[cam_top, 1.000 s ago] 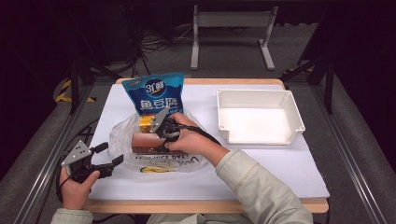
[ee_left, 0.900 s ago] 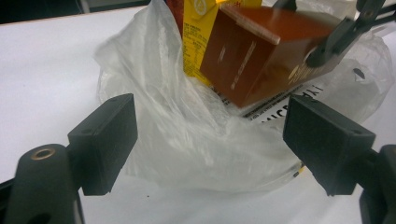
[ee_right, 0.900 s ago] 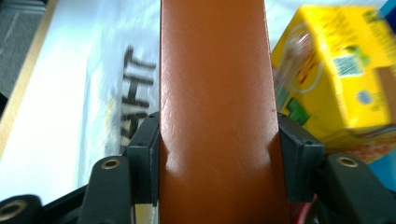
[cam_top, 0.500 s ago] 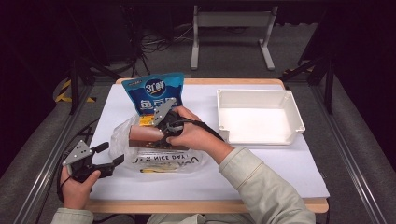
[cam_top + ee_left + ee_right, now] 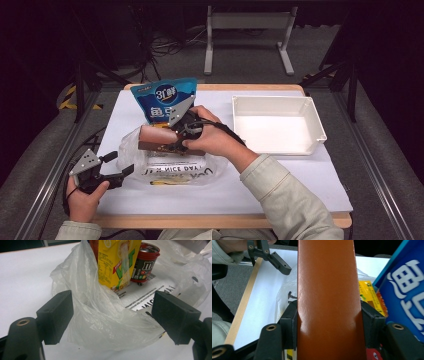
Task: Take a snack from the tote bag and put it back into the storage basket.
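On the white desk [image 5: 300, 175], a clear plastic bag [image 5: 170, 167] is lying open beside an empty white tray [image 5: 277, 125], which is sitting well to the right. The right gripper [image 5: 172, 145] is clamping its fingers [image 5: 289, 322] on both sides of a brown box [image 5: 155, 141], holding it just above the bag's mouth, its long axis running level across the desk toward the left. A blue pouch [image 5: 165, 97] is standing just behind. The left gripper [image 5: 117, 167], fingers [image 5: 56, 315] spread wide and gripping nothing, is waiting at the bag's near-left edge, the plastic bulging between them. Inside the bag, a yellow carton [image 5: 116, 262] and a red-lidded candy tub [image 5: 145, 261] are standing.
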Demonstrator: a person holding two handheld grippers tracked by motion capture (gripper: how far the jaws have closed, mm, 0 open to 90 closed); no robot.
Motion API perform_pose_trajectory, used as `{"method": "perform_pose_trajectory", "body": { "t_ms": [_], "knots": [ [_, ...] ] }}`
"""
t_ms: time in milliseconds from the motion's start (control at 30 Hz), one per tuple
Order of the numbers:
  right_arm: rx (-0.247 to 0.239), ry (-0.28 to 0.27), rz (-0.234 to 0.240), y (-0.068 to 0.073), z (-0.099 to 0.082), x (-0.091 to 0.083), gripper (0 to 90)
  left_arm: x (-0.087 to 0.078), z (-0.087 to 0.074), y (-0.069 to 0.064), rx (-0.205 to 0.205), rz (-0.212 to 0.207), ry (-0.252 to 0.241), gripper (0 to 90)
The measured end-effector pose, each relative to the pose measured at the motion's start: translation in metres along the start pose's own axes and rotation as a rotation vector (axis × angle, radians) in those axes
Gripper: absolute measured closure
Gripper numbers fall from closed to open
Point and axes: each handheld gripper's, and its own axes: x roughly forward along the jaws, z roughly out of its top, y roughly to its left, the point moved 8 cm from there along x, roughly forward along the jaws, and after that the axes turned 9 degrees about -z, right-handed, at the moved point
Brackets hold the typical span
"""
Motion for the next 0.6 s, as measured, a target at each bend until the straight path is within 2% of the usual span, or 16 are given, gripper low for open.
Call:
{"method": "perform_pose_trajectory", "body": {
  "t_ms": [200, 600],
  "knots": [
    [0.003, -0.024, -0.019, -0.005, 0.002, -0.02, 42.7, 0.005, 0.002, 0.003, -0.009, 0.005, 0.003, 18.3],
    [0.006, -0.028, -0.065, -0.016, -0.008, -0.06, 42.7, 0.011, 0.009, 0.009, -0.018, 0.012, -0.007, 15.1]
  ]
}}
